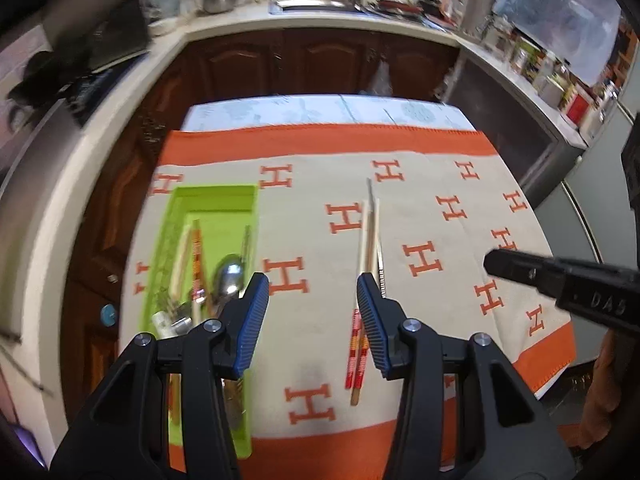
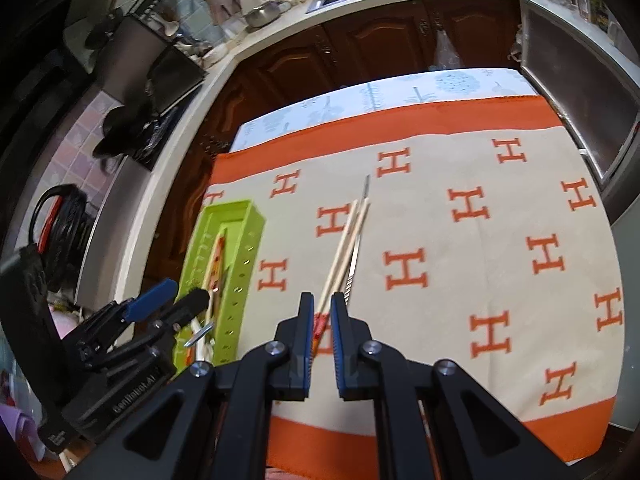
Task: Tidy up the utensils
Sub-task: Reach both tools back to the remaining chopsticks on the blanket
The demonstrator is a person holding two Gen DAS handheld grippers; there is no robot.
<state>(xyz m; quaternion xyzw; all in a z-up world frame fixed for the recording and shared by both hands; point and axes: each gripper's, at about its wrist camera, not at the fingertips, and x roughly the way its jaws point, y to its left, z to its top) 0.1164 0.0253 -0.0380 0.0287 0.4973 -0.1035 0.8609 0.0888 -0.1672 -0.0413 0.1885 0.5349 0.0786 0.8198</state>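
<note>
We see a table draped in a woven beige cloth (image 1: 320,240) with a bold orange border and orange H motifs. On its left part stands a long, lime-green plastic tray (image 1: 212,200), its side wall pierced with rows of small slots. Inside it lie a shiny metal spoon (image 1: 230,276), a chopstick with an orange-and-red patterned grip, and some pale handles we cannot make out clearly.

Out on the cloth, well apart from the tray, rests a pair of slim pale wooden chopsticks (image 1: 366,240) with red-and-orange checked ends, and just beside them a thin metal utensil (image 2: 356,252) with a ridged handle.

Our left gripper (image 1: 312,292) hovers above the cloth between tray and chopsticks, its ribbed blue pads (image 1: 256,320) spread wide with nothing between them. Our right gripper (image 2: 322,312) sits low over the patterned ends of the chopsticks; its blue-lined jaws stand narrowly apart with those ends showing in the gap, but we cannot tell whether the pads actually press on them.

Beyond the table curve dark wooden cabinets (image 1: 304,60) under a pale countertop.
</note>
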